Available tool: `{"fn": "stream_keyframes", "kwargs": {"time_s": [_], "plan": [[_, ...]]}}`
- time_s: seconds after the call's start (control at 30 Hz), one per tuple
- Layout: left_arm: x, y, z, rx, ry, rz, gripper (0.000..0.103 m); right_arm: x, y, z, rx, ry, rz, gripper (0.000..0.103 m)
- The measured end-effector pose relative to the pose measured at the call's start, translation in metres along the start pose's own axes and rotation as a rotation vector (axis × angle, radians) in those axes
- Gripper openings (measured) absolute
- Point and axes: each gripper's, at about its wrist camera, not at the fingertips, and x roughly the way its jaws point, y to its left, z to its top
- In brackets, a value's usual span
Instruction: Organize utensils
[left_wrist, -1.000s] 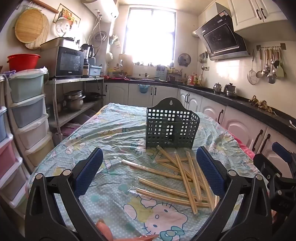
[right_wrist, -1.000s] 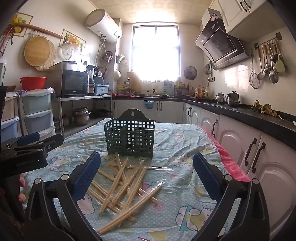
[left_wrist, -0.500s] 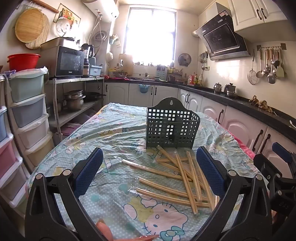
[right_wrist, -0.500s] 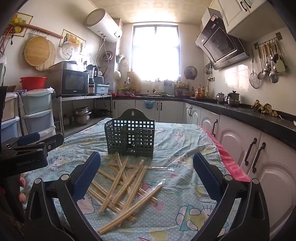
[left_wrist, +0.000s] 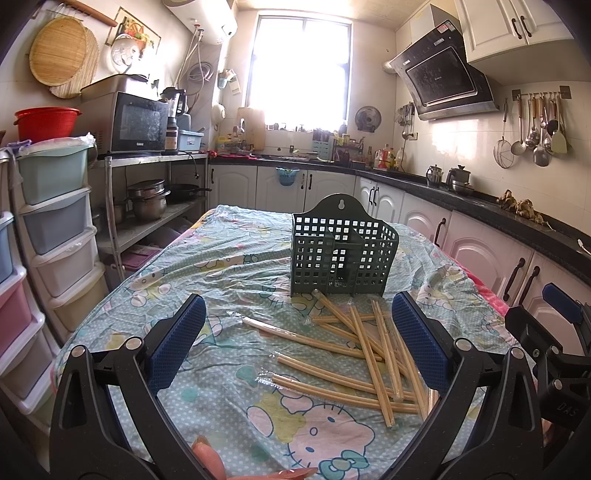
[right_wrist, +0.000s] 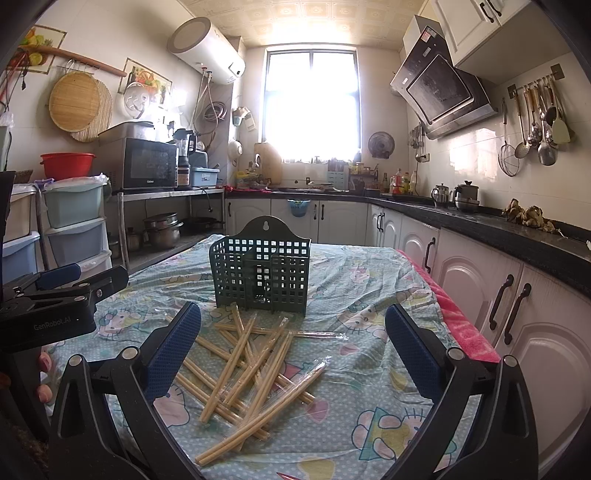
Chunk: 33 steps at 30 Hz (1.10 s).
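Observation:
A dark green perforated utensil holder stands upright on the table, with no utensils seen in it. In front of it lie several wrapped bamboo chopstick pairs in a loose heap. My left gripper hovers open above the table, left of the heap. My right gripper is open too, above and just short of the heap. Each gripper shows at the edge of the other's view, and neither holds anything.
The table wears a cartoon-print cloth with a pink edge on the right. Stacked plastic drawers stand at the left, white cabinets under a black counter at the right. A person's fingertips show at the bottom.

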Motion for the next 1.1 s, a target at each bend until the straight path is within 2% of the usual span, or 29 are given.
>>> {"fn": "stream_keyframes", "kwargs": {"time_s": [1.1], "plan": [[0.0014, 0.0012, 0.0002, -0.008, 0.011, -0.006, 0.093, -0.0005, 0.0028, 0.0006, -0.007, 0.012, 0.013, 0.097]]}}
